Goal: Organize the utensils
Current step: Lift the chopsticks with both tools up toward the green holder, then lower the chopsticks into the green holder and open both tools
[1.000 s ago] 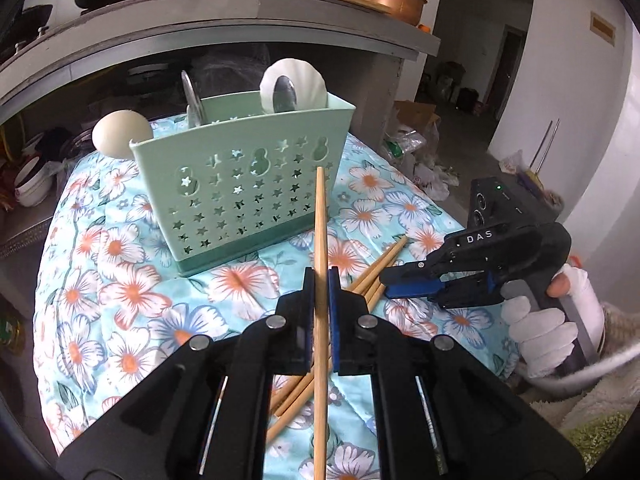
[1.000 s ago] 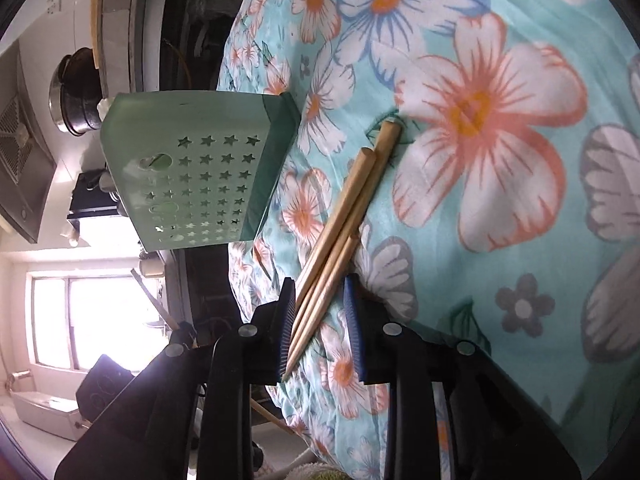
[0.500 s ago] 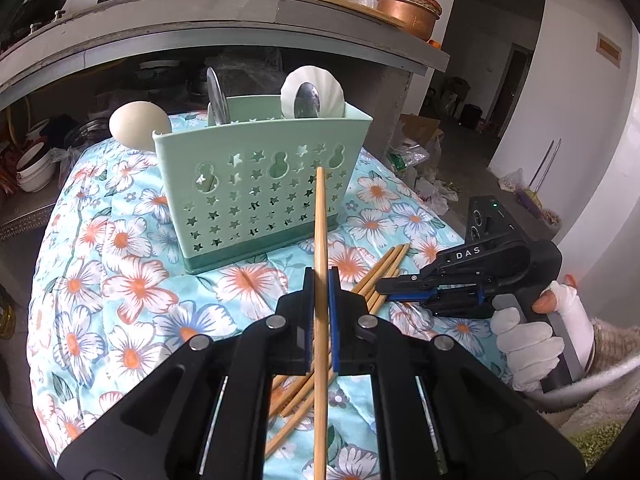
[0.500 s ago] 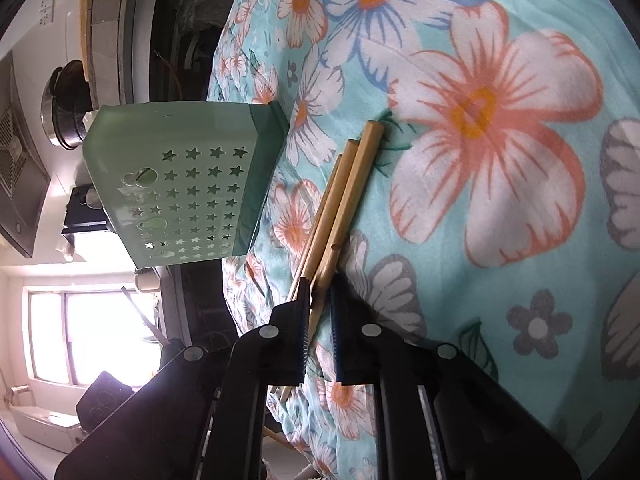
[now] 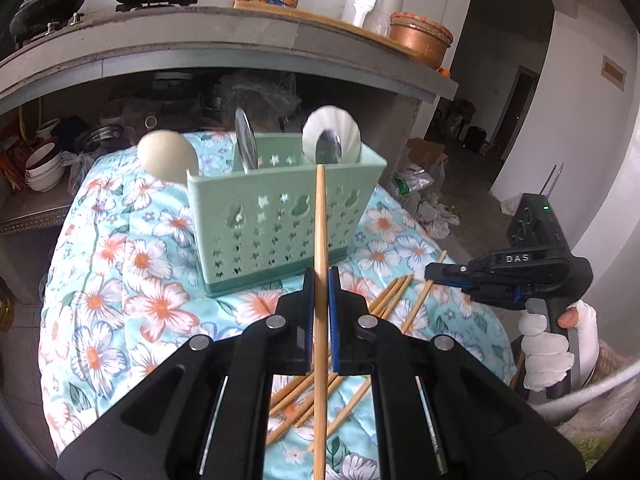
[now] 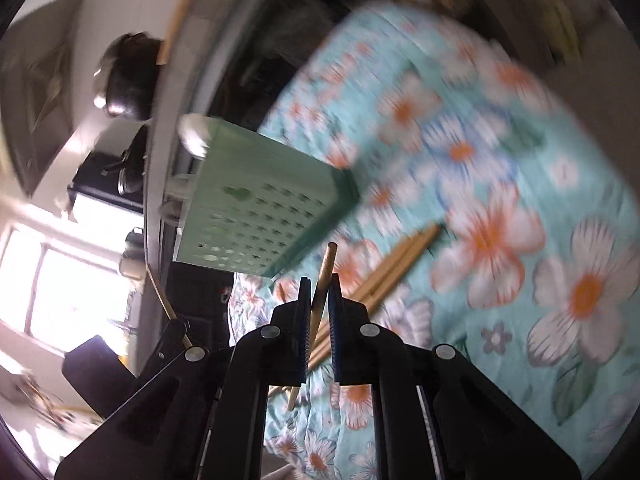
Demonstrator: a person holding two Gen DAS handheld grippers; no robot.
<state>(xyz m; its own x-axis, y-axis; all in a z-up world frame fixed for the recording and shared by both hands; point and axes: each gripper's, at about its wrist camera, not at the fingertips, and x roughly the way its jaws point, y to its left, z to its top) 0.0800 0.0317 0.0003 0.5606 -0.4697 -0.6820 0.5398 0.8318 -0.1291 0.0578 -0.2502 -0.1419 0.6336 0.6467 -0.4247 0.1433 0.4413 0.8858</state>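
The job is partway through. The green caddy (image 5: 280, 216) stands ahead of the left hand-held gripper (image 5: 319, 312) on the flowered cloth (image 5: 120, 280) and already holds two metal spoons (image 5: 245, 146) and a white scalloped utensil (image 5: 332, 138); a round cream ladle head (image 5: 168, 156) shows just behind its left corner. No chopstick can be seen inside it.

The left hand-held gripper is clamped on one chopstick (image 5: 320, 240), which runs straight forward from the jaws so that its tip overlaps the caddy's front rim in the left wrist view. Whether the tip is over the opening or short of it cannot be told.

The right hand-held gripper (image 6: 319, 312), off to the right of the left one, is pinched shut on a second chopstick (image 6: 326, 272), lifted clear of the cloth and pointing toward the caddy; this view is blurred.

Left to do, by my reading: drop both held sticks into the caddy, then gather the loose chopsticks (image 5: 384, 304) lying on the cloth beneath and just right of the left hand-held gripper, several in a scattered heap.
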